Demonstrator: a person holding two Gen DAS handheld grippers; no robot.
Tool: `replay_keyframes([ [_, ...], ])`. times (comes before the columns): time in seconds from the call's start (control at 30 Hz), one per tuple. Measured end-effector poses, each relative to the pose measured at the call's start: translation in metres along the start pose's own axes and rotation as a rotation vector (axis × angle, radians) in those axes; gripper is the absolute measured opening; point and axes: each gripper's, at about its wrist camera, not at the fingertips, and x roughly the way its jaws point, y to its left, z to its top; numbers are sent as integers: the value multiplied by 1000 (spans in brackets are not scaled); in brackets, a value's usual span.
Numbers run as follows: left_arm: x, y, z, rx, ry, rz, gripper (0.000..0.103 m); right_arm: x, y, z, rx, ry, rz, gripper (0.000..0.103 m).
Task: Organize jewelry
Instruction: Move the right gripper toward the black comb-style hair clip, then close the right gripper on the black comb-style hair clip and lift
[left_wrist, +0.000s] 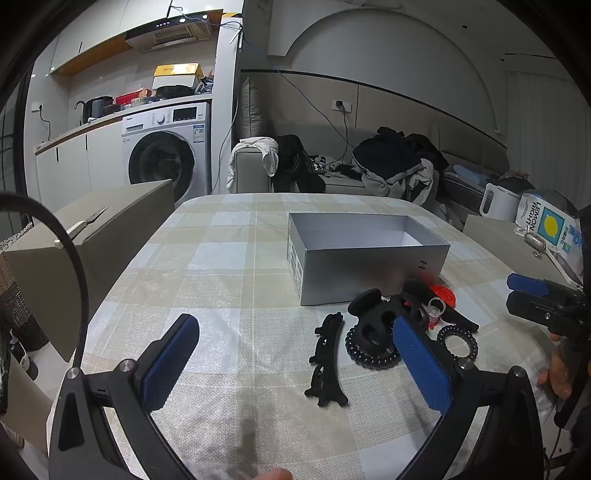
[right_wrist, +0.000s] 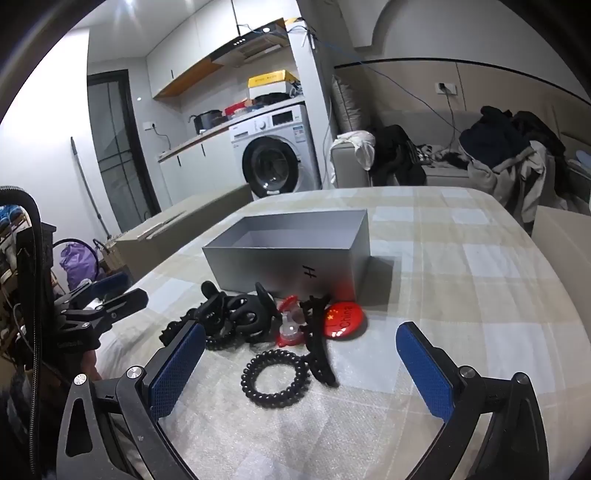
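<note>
Both your grippers are spread wide with nothing in them. The left gripper (left_wrist: 295, 354) and right gripper (right_wrist: 301, 363) hover just in front of the grey box (right_wrist: 291, 264). The jewelry pile sits right against the box's near wall: black claw clip (right_wrist: 243, 314), coil hair tie (right_wrist: 275, 378), long black clip (left_wrist: 327, 363), red China badge (right_wrist: 345, 319). The box is open-topped on the checked tablecloth (left_wrist: 229, 258).

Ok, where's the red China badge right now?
In the right wrist view the red badge lies on the tablecloth just in front of the grey box, beside a black hair clip.
</note>
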Motion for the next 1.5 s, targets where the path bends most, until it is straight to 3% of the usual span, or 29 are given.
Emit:
replay_keyframes([
  [0.77, -3, 6, 8, -19, 7, -11, 102, 16, -4, 10, 81, 98, -19, 101],
  [0.83, -1, 6, 9, -17, 27, -33, 102, 21, -4, 9, 65, 135, -34, 87],
  [0.9, 0, 7, 9, -17, 43, -43, 102, 28, -2, 9, 26, 180, -51, 81],
  [1.03, 0, 9, 9, -12, 38, -8, 102, 33, 1, 8, -47, 197, -69, 76],
  [1.13, 5, 11, 8, -13, 77, -4, 102, 41, 1, 10, -57, 244, -80, 69],
  [1.2, 9, 12, 7, -16, 95, -11, 102, 51, -1, 11, -53, 276, -74, 56],
  [1.37, 11, 12, 6, -14, 123, -24, 101, 69, -3, 11, -75, 343, -103, 36],
  [1.5, 17, 10, 8, 10, 171, -55, 80, 73, -4, 12, -68, 356, -93, 31],
])
